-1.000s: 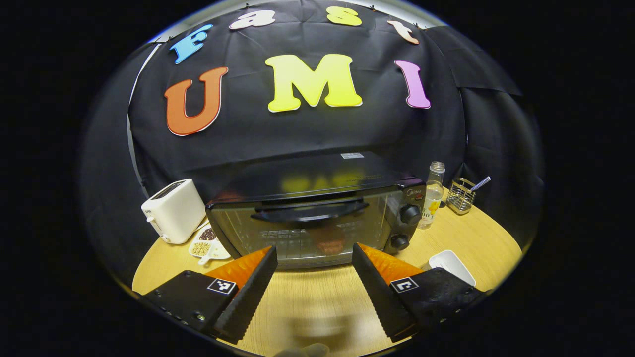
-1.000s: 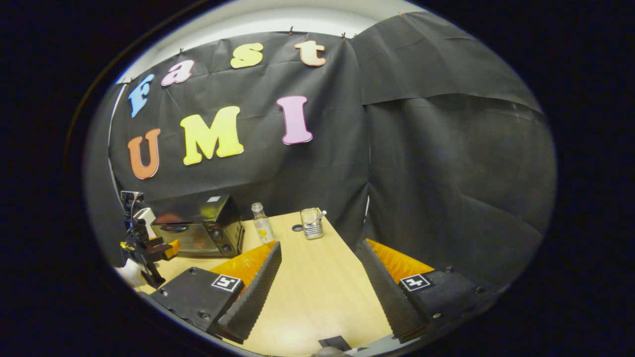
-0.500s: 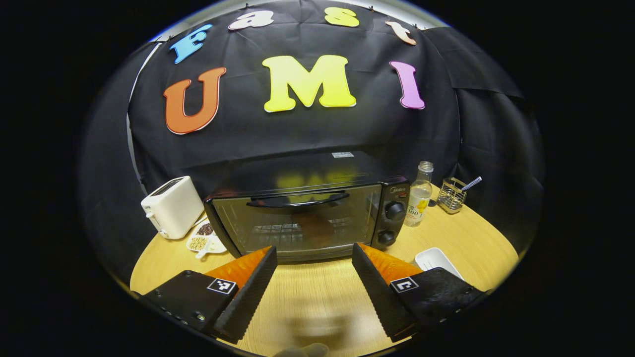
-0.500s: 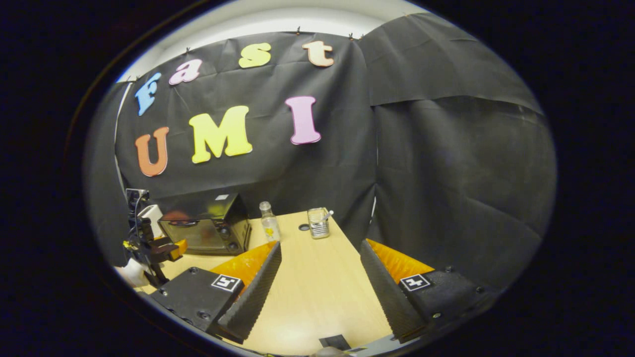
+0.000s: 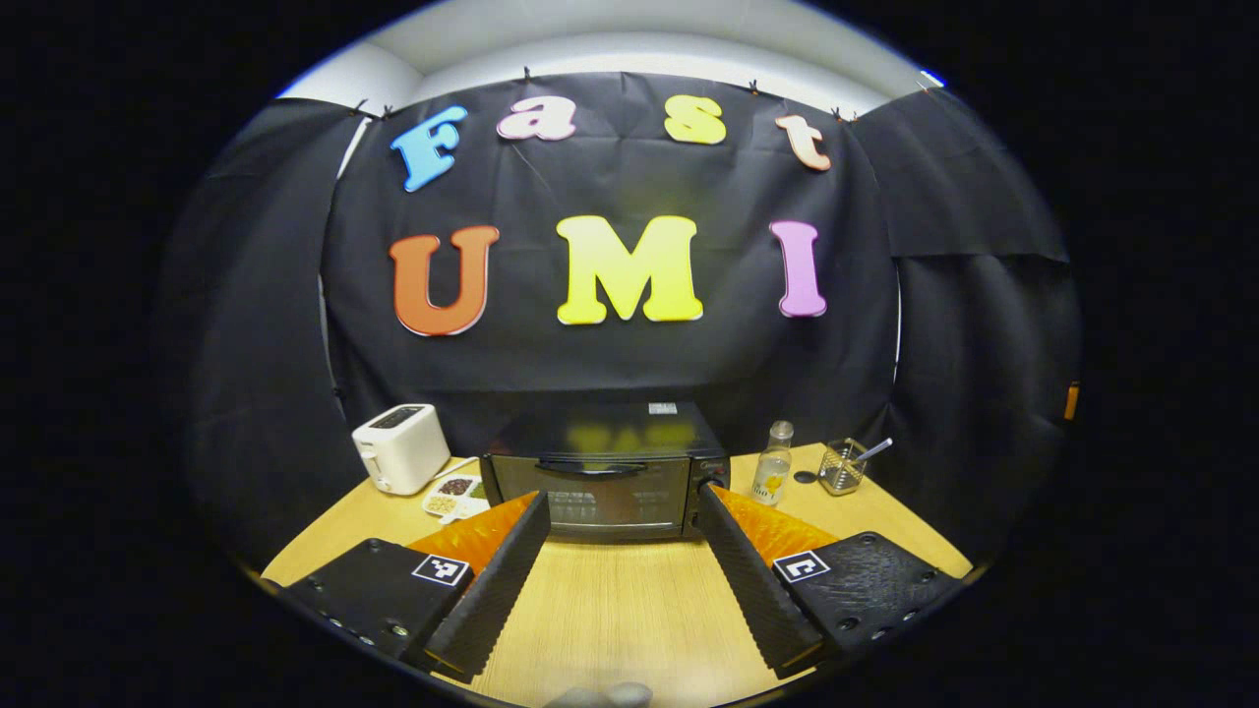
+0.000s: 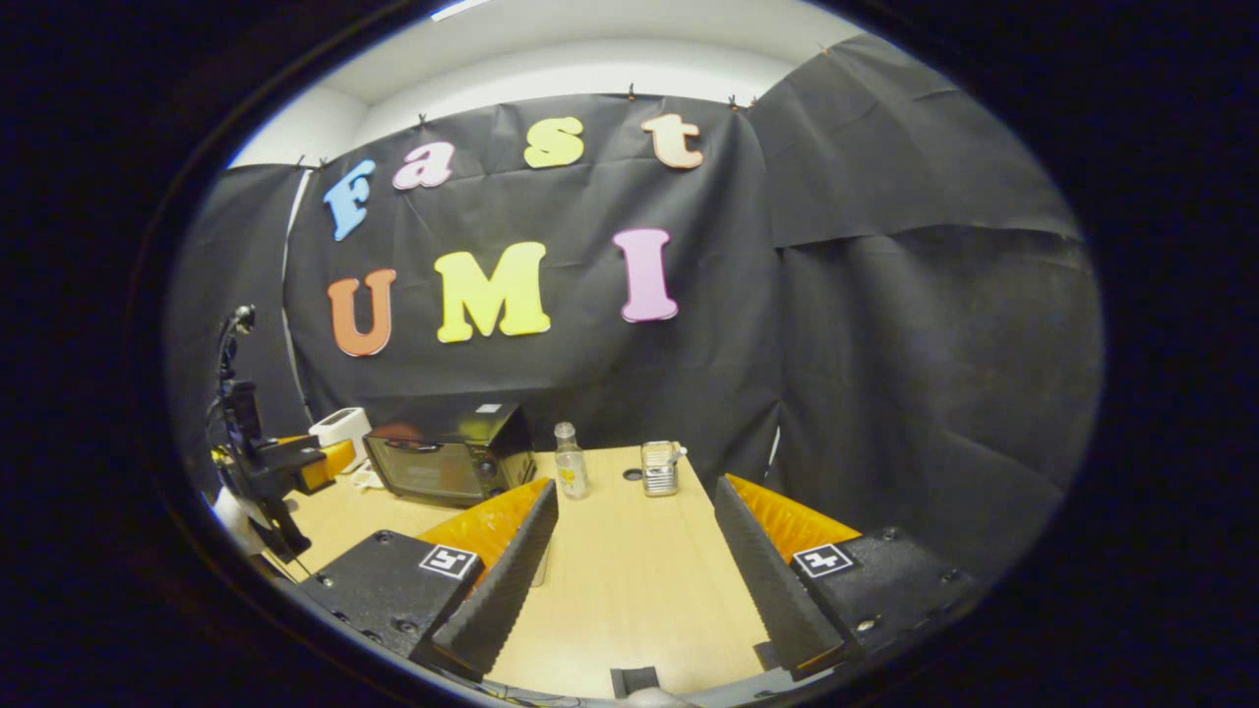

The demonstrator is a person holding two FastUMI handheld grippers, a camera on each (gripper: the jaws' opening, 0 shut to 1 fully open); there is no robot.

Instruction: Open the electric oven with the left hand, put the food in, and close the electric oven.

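The black electric oven (image 5: 608,480) stands at the back of the wooden table (image 5: 610,600) with its glass door closed and its handle along the top edge. My left gripper (image 5: 618,506) is open, well in front of the oven, with nothing between its fingers. In the right gripper view the oven (image 6: 448,464) sits far off at the left, and my right gripper (image 6: 634,492) is open over bare table. The left gripper (image 6: 295,464) appears there at the far left, held up above the table edge.
A white toaster (image 5: 400,460) and a divided dish of grains (image 5: 454,495) sit left of the oven. Right of it stand a clear bottle (image 5: 774,475) and a wire holder with a utensil (image 5: 844,466). The bottle (image 6: 569,472) and holder (image 6: 659,467) lie ahead of my right gripper.
My left gripper has pulled back and away from the oven, which now looks much smaller. The white dish at the right has left its view. My right gripper has drawn back slightly too.
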